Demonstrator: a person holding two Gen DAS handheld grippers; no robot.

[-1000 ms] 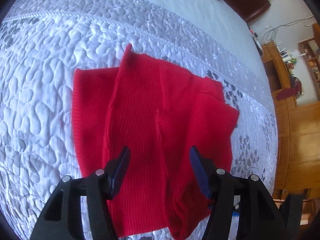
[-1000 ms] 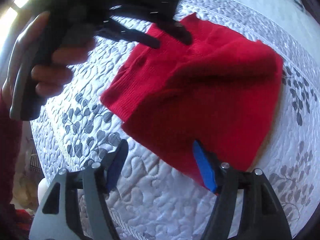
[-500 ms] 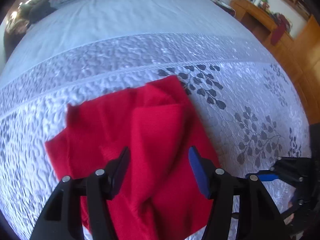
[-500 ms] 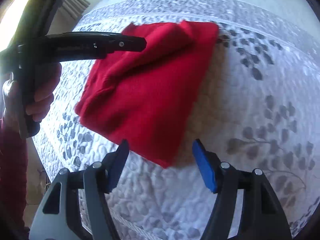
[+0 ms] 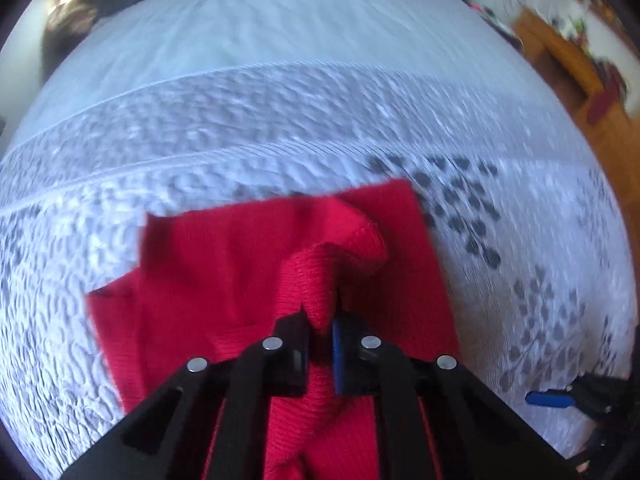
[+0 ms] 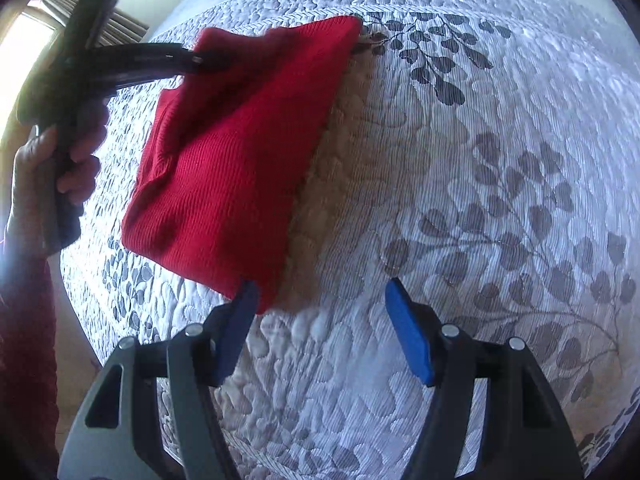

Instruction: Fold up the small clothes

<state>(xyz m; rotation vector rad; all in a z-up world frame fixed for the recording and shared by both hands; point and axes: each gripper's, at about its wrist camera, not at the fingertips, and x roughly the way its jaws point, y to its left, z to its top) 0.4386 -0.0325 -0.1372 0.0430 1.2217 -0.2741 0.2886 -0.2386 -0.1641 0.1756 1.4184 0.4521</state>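
Left gripper (image 5: 320,332) clamped on a raised fold of the red knit garment (image 5: 240,264), jaws having just closed with the knit pinched between them; rest of garment lying folded on the quilted white-and-grey leaf-print bedspread (image 5: 280,120). Right gripper (image 6: 320,316) spread wide over bare bedspread, nothing between the jaws, left fingertip (image 6: 244,300) overlapping the garment's near corner.
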